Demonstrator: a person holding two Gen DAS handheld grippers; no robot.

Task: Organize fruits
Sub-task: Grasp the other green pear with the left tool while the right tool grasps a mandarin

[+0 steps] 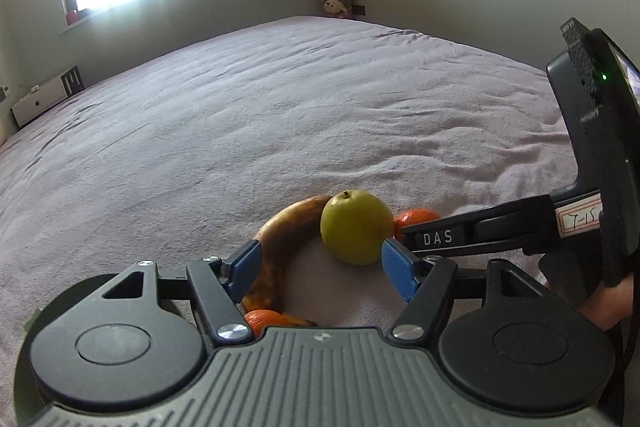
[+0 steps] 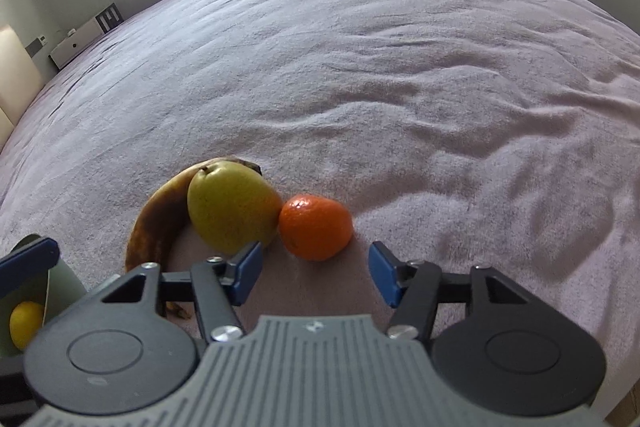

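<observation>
Between the right gripper's (image 2: 315,274) parted blue pads, nothing clamped yet, a mandarin (image 2: 315,227) sits just ahead on the bed (image 2: 400,87), touching a green pear (image 2: 232,207) that leans on an overripe banana (image 2: 154,227). Left gripper (image 1: 320,271) apart too, empty, near the pear. Mandarin likely light, soft-skinned; take across its widest middle, gently. Banana probably mushy.

We see a yellow-green pear (image 2: 232,209) against a banana (image 2: 160,223) gone mostly brown with yellow patches, and a bright orange tangerine (image 2: 316,227). A second orange tangerine (image 1: 264,321) shows in the left view. The bedspread (image 2: 360,67) is pale lilac. Both grippers carry blue pads (image 2: 250,273) on black arms, with ribbed grey bodies. A yellow fruit (image 2: 26,323) sits in a pale green container (image 2: 64,291).
</observation>
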